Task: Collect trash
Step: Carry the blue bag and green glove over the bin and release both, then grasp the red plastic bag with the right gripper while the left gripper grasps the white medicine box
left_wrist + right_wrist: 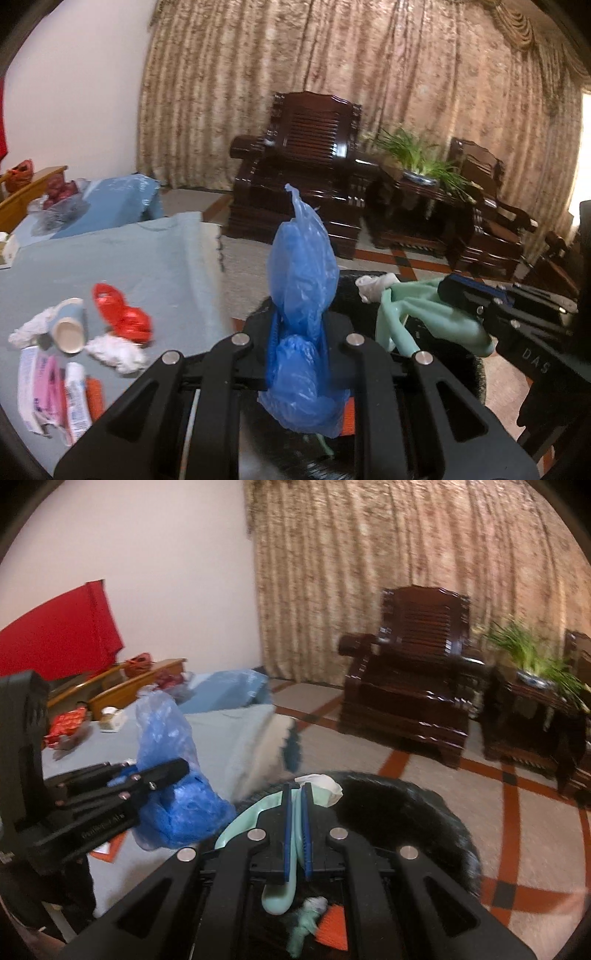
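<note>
My left gripper (301, 328) is shut on a crumpled blue plastic bag (303, 295) that sticks up between its fingers. The right wrist view shows that gripper (173, 770) at the left with the blue bag (177, 797). My right gripper (297, 792) is shut on a mint-green rubber glove (280, 897), with a white tissue (325, 784) at its tips. Both grippers hover over a black-lined bin (413, 812), whose rim (351, 286) lies under them. On the blue-clothed table (159, 266) lie a red bag (122, 314), tissues (114, 352), a paper cup (68, 326) and wrappers (40, 391).
Inside the bin lie a green scrap (306, 919) and an orange wrapper (332, 926). Past it are a tiled floor (424, 764), a dark wooden armchair (413, 675) and a potted plant (532, 657) on a side table. Curtains cover the far wall.
</note>
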